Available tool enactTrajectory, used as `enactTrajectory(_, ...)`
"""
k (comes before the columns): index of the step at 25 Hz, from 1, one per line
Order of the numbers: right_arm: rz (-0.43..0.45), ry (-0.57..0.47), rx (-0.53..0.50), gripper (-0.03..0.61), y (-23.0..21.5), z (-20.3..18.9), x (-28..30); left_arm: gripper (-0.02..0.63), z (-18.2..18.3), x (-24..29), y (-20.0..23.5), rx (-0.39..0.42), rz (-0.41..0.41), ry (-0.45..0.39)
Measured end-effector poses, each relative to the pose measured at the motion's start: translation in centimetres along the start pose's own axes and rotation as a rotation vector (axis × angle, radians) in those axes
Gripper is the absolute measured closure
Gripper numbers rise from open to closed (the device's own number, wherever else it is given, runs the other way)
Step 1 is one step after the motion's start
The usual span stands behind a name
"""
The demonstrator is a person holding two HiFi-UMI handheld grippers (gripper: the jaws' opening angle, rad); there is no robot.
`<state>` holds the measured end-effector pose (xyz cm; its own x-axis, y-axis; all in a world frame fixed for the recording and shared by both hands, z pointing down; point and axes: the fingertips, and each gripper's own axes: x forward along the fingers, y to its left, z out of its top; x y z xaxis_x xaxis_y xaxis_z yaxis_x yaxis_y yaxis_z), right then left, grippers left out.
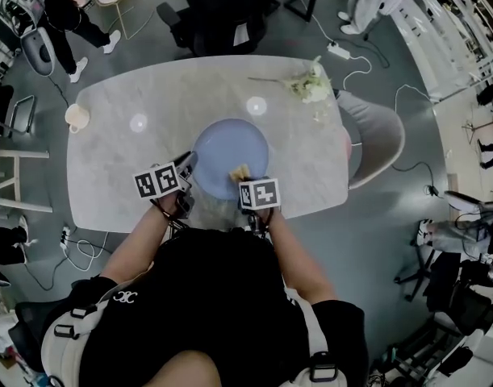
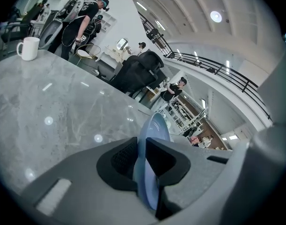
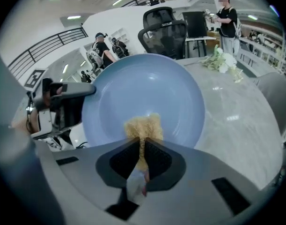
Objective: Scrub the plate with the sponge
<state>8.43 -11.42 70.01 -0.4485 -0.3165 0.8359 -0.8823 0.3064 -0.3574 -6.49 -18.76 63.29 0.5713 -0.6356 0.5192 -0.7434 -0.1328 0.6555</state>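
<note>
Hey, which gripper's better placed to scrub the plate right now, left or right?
Right. The right gripper is shut on the sponge, which rests on the plate. The left gripper is clamped on the plate's rim, so it should probably just steady it.

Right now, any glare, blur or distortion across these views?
Head view: strong fisheye, lamp glare spots on the table. Left gripper view: black corners, plate rim soft up close. Right gripper view: sponge and plate fairly sharp, edges warped.
</note>
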Motion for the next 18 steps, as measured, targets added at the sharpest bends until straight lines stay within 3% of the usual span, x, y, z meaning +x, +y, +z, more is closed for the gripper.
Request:
enactTrajectory(4, 0.166, 0.03, -0.079, 0.546, 5.2, -1.2, 0.7, 0.559, -0.1, 0.0, 0.4, 0.002, 0.016, 0.001)
enactTrajectory(7, 0.205, 0.008, -0.11, 0.546, 6.3, -0.7, 0.6, 0.56, -0.4, 0.1, 0.9, -0.007, 0.029, 0.009)
enactTrajectory(13, 0.176, -0.144, -0.067, 0.546, 4.5, 2.1, -1.8, 0.565, -0.9, 0.1, 2.1, -0.069, 0.056, 0.011)
enactTrajectory(18, 0.055, -0.324, -0.036, 0.546, 1.8, 4.5, -5.7, 0.563, -1.5, 0.6, 3.5, -0.106, 0.09, 0.03)
